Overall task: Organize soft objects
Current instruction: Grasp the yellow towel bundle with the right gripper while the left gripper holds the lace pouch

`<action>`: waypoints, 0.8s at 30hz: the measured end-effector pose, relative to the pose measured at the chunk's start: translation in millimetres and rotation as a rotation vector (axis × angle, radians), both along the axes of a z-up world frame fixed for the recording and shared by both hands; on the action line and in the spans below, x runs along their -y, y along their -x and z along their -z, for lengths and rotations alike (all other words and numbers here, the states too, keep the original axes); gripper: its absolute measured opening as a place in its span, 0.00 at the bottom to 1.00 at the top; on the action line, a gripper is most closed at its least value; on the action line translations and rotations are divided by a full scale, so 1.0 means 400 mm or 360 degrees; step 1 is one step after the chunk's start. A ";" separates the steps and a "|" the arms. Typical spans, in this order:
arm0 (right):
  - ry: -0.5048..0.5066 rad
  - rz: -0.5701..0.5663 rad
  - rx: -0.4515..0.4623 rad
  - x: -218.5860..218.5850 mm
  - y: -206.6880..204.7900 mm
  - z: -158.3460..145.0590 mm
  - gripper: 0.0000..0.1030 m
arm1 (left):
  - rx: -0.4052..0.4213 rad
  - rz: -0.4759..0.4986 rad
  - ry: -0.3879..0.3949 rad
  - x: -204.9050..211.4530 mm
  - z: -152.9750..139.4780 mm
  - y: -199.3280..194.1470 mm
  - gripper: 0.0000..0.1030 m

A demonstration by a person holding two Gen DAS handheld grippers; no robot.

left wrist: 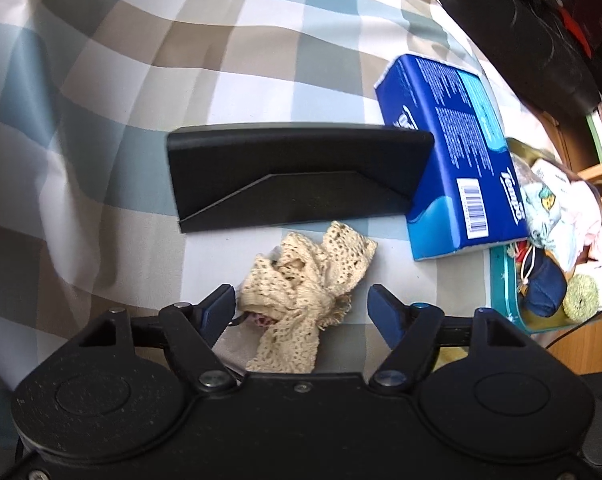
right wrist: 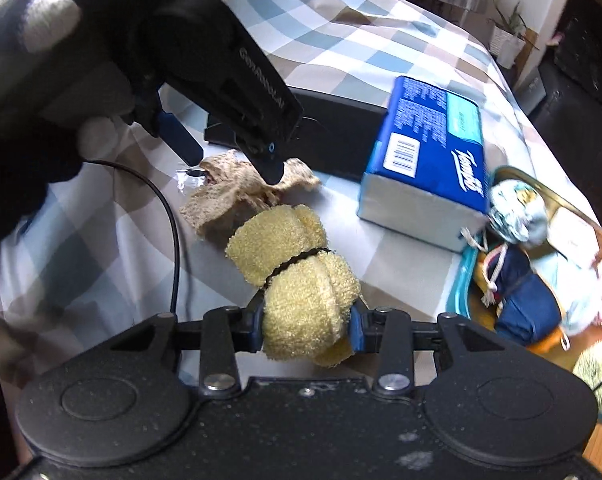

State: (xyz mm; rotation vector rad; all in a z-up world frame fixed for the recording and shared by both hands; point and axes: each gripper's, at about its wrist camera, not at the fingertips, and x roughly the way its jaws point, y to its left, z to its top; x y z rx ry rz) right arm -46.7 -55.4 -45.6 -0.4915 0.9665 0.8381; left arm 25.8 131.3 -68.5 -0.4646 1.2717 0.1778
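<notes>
Your left gripper (left wrist: 301, 304) hangs with jaws wide astride the lace bundle (left wrist: 301, 280) on the checked bed (left wrist: 101, 80) — its long axis runs along them — while your right gripper (right wrist: 307, 322) clamps the yellow towel roll (right wrist: 297, 276).

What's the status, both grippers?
Left gripper open over lace bow. Right gripper shut on yellow roll. Black case, tissue pack behind.

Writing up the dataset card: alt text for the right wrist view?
The right claw grips a yellow terry roll bound by a black band, above a checked cloth. Ahead, the left claw hovers open over beige lace, beside a blue tissue pack.
</notes>
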 end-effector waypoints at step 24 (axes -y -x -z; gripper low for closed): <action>-0.0139 0.0108 -0.0074 0.055 -0.011 -0.023 0.38 | -0.0045 0.0080 -0.0101 0.018 0.033 -0.029 0.70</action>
